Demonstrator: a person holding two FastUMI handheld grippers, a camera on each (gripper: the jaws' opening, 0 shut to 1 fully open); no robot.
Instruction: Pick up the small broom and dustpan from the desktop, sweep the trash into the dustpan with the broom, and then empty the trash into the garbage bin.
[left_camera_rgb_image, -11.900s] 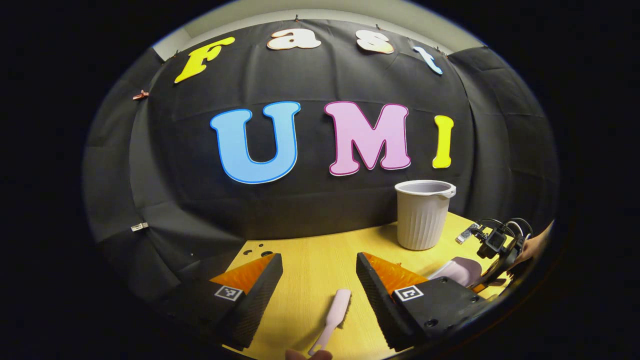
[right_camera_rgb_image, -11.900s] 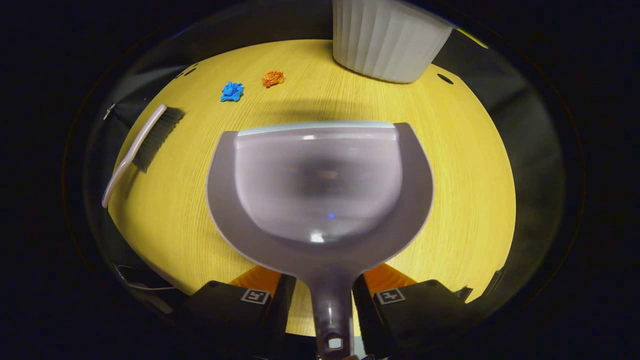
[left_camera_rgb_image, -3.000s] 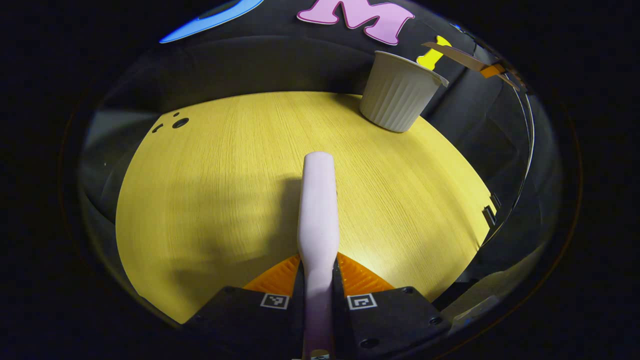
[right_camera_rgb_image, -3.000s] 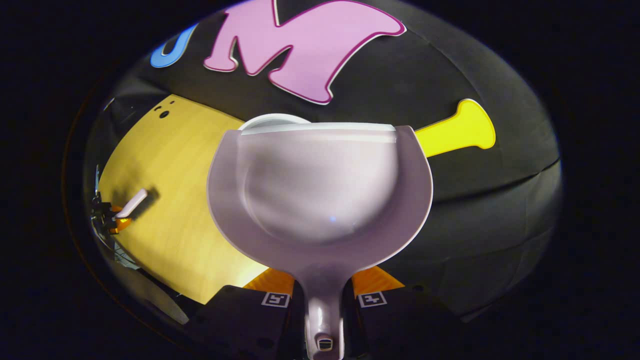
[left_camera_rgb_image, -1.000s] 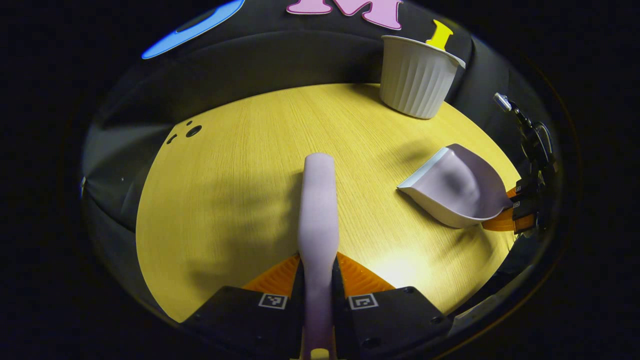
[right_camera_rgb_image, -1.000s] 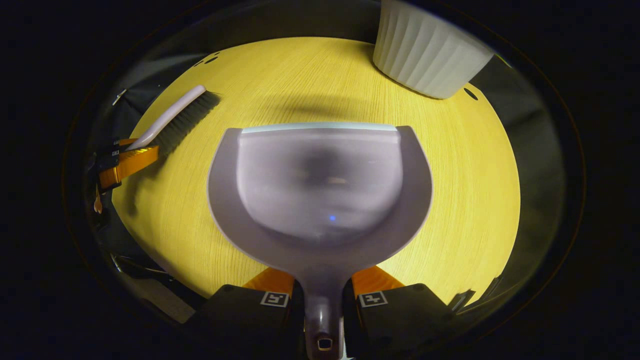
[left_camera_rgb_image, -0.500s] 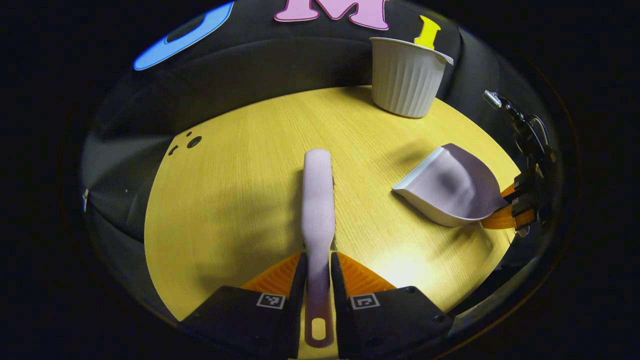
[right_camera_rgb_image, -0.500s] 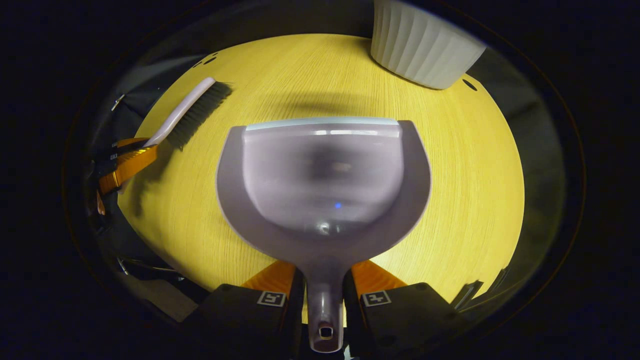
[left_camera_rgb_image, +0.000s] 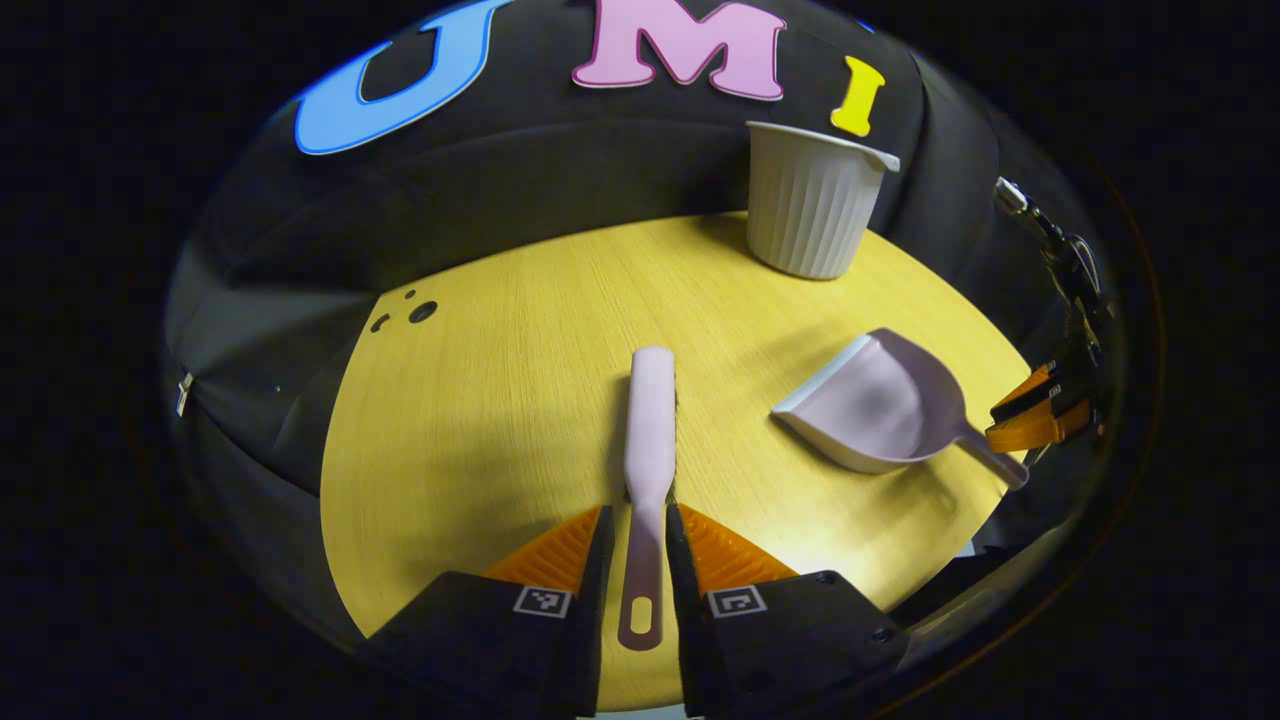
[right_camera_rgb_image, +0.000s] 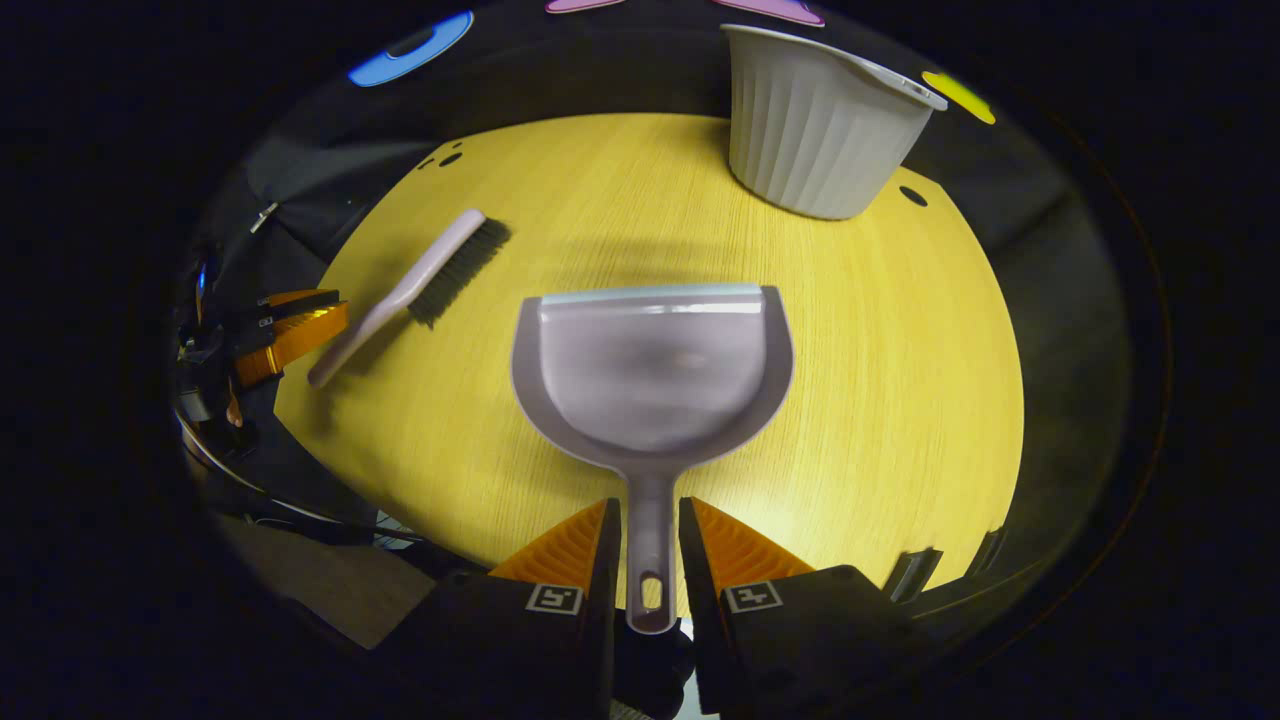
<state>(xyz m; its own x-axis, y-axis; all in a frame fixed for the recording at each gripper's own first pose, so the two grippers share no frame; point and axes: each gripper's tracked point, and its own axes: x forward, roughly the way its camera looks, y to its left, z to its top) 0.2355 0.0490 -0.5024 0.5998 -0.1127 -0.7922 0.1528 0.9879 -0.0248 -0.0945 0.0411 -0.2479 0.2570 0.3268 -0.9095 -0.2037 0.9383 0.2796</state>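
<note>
Dustpan (right_camera_rgb_image: 655, 375) empty on desk, broom (left_camera_rgb_image: 648, 440) beside, both grippers (left_camera_rgb_image: 635, 540) (right_camera_rgb_image: 650, 540) parted, bin (right_camera_rgb_image: 815, 125) contents unseen

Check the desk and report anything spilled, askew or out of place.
Nothing stands out. The broom and dustpan lie flat on the desk, the bin stands upright, and no trash or spill shows on the wood.

- small broom (right_camera_rgb_image: 420, 285): pale handle, dark bristles, lying flat on the surface (right_camera_rgb_image: 900, 330), left of the dustpan
- dustpan (right_camera_rgb_image: 652, 372): grey-lilac, resting flat mid-surface, mouth toward the bin
- garbage bin (right_camera_rgb_image: 815, 125): white, ribbed, upright at far edge
</note>
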